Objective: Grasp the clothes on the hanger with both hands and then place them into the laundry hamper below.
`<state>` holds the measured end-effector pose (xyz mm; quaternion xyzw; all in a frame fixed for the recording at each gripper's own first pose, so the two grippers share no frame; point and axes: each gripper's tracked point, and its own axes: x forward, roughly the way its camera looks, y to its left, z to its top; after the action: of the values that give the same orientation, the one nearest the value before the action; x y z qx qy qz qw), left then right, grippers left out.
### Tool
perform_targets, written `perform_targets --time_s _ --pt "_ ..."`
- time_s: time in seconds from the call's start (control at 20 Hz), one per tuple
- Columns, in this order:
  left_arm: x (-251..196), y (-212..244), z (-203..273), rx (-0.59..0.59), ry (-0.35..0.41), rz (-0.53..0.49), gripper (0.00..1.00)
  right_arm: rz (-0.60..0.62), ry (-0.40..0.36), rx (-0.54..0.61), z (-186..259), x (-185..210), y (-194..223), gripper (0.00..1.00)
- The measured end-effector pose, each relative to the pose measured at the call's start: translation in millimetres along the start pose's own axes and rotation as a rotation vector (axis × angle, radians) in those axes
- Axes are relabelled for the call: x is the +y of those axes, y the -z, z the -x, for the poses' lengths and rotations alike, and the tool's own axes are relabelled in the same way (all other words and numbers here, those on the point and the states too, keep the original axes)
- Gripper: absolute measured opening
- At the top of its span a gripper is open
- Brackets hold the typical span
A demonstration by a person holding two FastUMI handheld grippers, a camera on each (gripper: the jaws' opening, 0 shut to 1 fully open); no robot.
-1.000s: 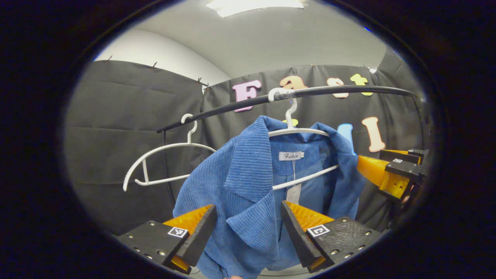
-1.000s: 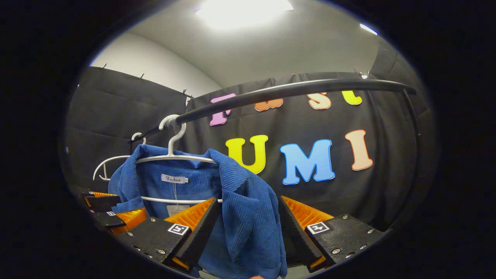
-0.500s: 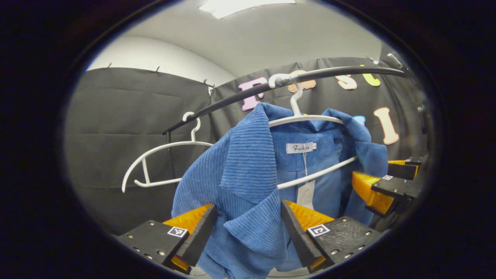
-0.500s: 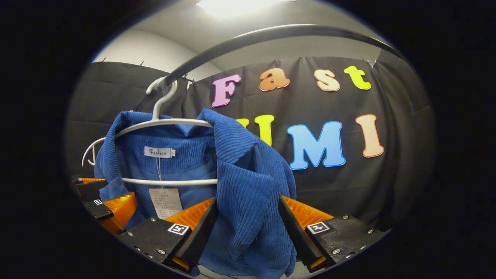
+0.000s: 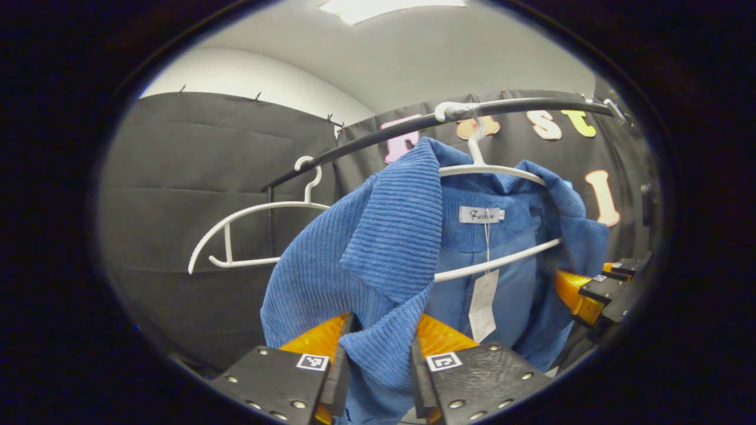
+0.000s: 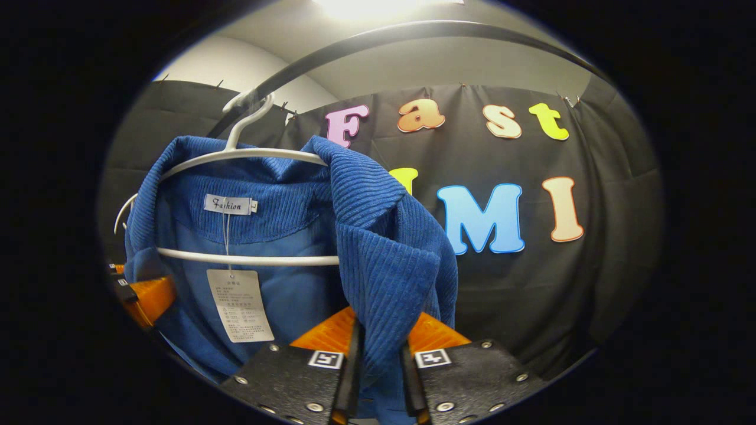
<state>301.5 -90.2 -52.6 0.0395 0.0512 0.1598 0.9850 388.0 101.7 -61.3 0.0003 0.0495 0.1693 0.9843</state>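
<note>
One blue corduroy jacket (image 5: 378, 236) hangs on a white hanger (image 5: 496, 171) whose hook sits over the black rail (image 5: 366, 139). A second white hanger (image 5: 248, 230) hangs bare on the same rail, just beside the jacket's left shoulder as the left gripper view shows it, so there are two hangers and one garment. A paper tag (image 6: 239, 304) dangles on a string from the neck label and lies against the lining, between the two claws. The left claw (image 5: 378, 369) is pinched nearly closed with a fold of the jacket's front edge caught between both fingers, below the lapel. The right claw (image 6: 379, 369) is likewise nearly closed on the opposite front edge, cloth pressed between its fingers. In the left gripper view the right claw appears at the far right against the jacket's side.
</note>
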Motion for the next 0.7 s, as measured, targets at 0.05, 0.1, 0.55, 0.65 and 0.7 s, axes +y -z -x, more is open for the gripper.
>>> perform_targets --time_s 0.05,0.1,0.55,0.65,0.7 --pt "3.5 -5.8 2.2 -0.014 0.009 0.002 0.36 0.007 0.018 -0.019 1.7 -6.2 -4.8 0.17" --pt "10.0 -12.3 5.7 -0.034 -0.004 -0.002 0.3 0.004 0.013 -0.032 3.5 -5.4 -9.3 0.05" --pt "50.7 -76.8 38.4 -0.19 -0.007 -0.021 0.02 0.049 0.127 -0.243 16.1 -24.1 -79.5 0.01" --pt "65.5 -89.5 37.6 -0.215 -0.016 -0.026 0.02 0.058 0.16 -0.27 13.7 -34.7 -90.3 0.02" --pt "73.2 -94.4 34.0 -0.23 -0.019 -0.033 0.03 0.064 0.176 -0.284 11.3 -40.9 -96.6 0.02"
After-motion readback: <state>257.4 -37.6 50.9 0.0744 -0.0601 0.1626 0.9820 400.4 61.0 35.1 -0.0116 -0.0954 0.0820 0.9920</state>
